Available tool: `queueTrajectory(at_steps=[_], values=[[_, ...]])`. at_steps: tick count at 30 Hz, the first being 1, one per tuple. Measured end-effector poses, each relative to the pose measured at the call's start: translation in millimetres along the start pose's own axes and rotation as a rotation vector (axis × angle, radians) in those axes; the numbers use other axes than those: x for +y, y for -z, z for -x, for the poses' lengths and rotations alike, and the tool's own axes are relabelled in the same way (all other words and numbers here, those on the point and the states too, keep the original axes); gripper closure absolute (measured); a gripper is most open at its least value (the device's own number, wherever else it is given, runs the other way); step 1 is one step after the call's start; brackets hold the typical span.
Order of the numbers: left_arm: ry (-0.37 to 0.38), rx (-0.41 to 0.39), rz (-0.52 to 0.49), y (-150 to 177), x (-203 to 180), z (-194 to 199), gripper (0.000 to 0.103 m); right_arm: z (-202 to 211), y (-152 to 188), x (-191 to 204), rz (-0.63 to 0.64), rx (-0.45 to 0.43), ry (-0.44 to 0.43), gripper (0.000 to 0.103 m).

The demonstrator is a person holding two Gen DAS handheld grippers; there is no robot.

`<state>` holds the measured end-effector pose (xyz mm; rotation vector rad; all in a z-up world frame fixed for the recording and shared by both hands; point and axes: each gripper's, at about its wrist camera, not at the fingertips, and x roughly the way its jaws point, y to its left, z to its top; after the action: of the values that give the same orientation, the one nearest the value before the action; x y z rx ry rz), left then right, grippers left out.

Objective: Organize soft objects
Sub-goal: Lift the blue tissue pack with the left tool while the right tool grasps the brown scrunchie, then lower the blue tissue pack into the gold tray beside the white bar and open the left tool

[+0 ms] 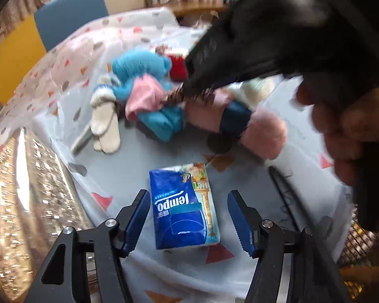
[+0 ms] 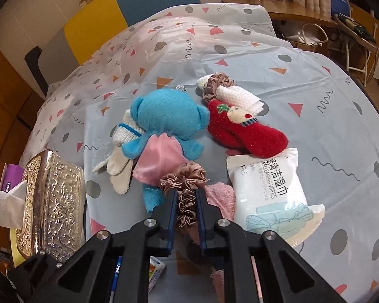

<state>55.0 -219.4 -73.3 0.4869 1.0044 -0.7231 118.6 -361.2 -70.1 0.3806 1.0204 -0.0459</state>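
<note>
Blue plush bear [image 2: 168, 116], red sock [image 2: 245, 131], dusty-pink scrunchie [image 2: 187, 184], grey tablecloth [image 2: 315, 96] with triangles.

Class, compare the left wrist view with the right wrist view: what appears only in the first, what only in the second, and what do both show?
Only the left wrist view: the open left claw around a blue Tempo tissue pack without pressing it, and a person's hand.

Only the right wrist view: the right claw shut on a brown scrunchie, a wet wipes pack and the red sock in full.

Both: the blue plush bear, white glove, silver tissue box and patterned tablecloth.
</note>
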Motion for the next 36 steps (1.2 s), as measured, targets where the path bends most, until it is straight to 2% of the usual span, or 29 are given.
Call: queueTrajectory(at_steps=[1, 2, 3, 10, 15, 20, 24, 28, 31, 32, 36], values=[[-0.013, 0.010, 0.003, -0.1, -1.3, -5.3, 0.041, -0.4, -0.2, -0.9, -0.001, 0.002, 0.003, 0.090], [-0.043, 0.019, 0.001, -1.3, -2.4, -11.5, 0.048, -0.8, -0.3, -1.1, 0.000, 0.003, 0.003, 0.090], [-0.049, 0.033, 0.004, -0.3, -3.3, -15.7, 0.051, -1.8, 0.0, -0.5, 0.005, 0.005, 0.008, 0.090], [-0.048, -0.048, 0.010, 21.5, -8.0, 0.3, 0.052, -11.2, 3.1, 6.9, 0.052, 0.028, 0.053, 0.089], [-0.020, -0.142, 0.032, 20.3, 0.8, 41.6, 0.052, -11.4, 5.0, 6.4, 0.041, 0.028, 0.052, 0.088], [-0.021, -0.254, 0.090, -6.9, 29.1, 87.4, 0.052, -10.2, 5.4, 7.7, 0.053, 0.017, 0.067, 0.088], [-0.037, -0.338, 0.222, -35.2, 79.7, 121.5, 0.052, -11.4, 6.9, 15.4, 0.106, 0.005, 0.095, 0.088], [-0.098, -0.400, 0.386, -32.9, 143.8, 156.6, 0.052, -12.7, 7.9, 19.7, 0.143, -0.006, 0.111, 0.088], [-0.221, -0.449, 0.491, -5.6, 189.1, 182.2, 0.052, -14.0, 8.3, 20.7, 0.156, -0.006, 0.122, 0.088], [-0.240, -0.462, 0.526, 6.2, 205.7, 188.9, 0.052, -14.1, 8.6, 20.8, 0.159, -0.006, 0.125, 0.088], [-0.352, -0.451, 0.662, 74.4, 262.4, 203.0, 0.052, -15.0, 9.3, 21.9, 0.157, 0.001, 0.129, 0.088]])
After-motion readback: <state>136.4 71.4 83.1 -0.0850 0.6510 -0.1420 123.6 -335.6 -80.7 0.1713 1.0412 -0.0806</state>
